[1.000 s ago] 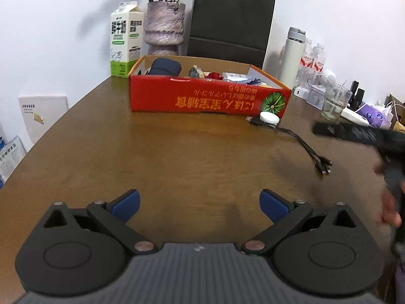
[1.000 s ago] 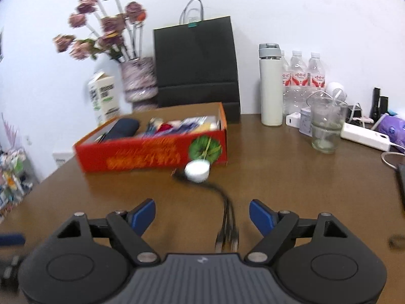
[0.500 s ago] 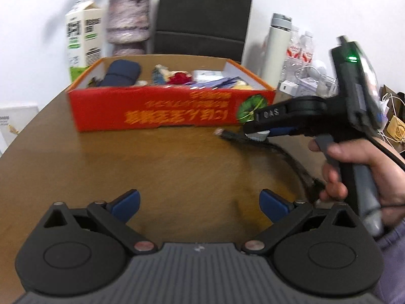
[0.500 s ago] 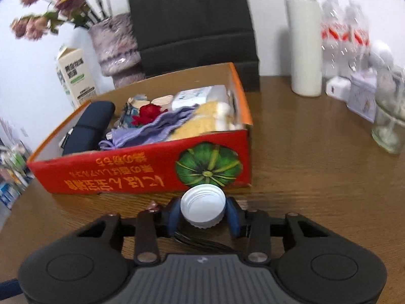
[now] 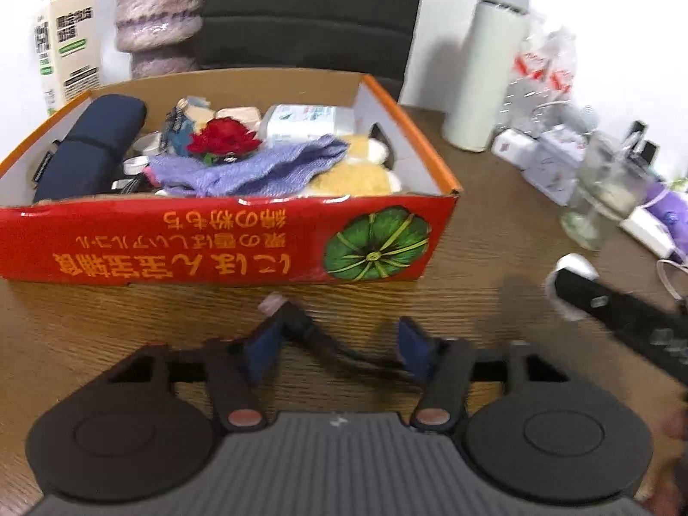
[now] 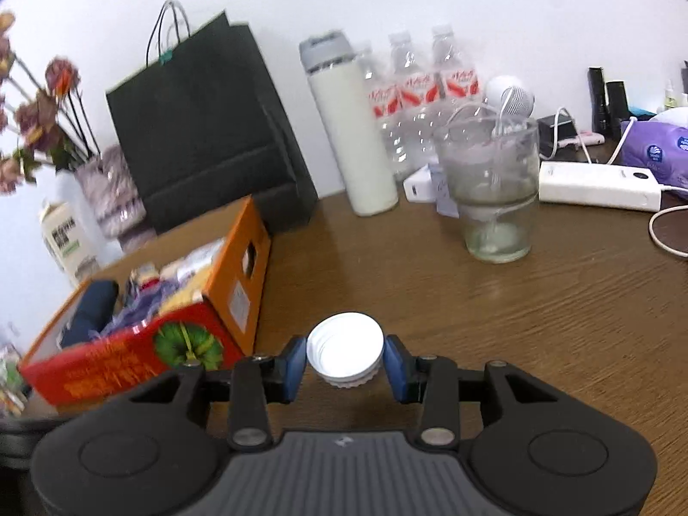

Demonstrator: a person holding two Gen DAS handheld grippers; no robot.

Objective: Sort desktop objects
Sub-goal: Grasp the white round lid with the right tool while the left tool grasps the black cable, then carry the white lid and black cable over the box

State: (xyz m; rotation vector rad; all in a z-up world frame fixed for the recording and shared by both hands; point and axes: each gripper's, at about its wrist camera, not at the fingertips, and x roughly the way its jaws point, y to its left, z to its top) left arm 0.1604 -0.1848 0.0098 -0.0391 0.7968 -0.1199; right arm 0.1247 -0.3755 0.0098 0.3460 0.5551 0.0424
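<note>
The white puck [image 6: 345, 352] is sitting pinched in the right gripper [image 6: 345, 363], lifted, its cable [image 5: 318, 342] trailing between the left gripper's [image 5: 339, 350] half-open fingers. Next is likely carrying both to the box [image 6: 253, 258] at ten o'clock.

right gripper [image 6: 344, 363] jaws clamped — left gripper [image 5: 337, 350] jaws parted.

Brown wood-grain table [image 6: 494, 301] bearing red cardboard box [image 5: 223, 236] near its middle. Black paper bag [image 6: 206, 129], white flask [image 6: 352, 137], water bottles [image 6: 413, 99] standing along wall edge. Glass tumbler [image 6: 494, 198] and white power strip [image 6: 597, 191] sitting at right. Black cable [image 5: 318, 339] lying before box.
</note>
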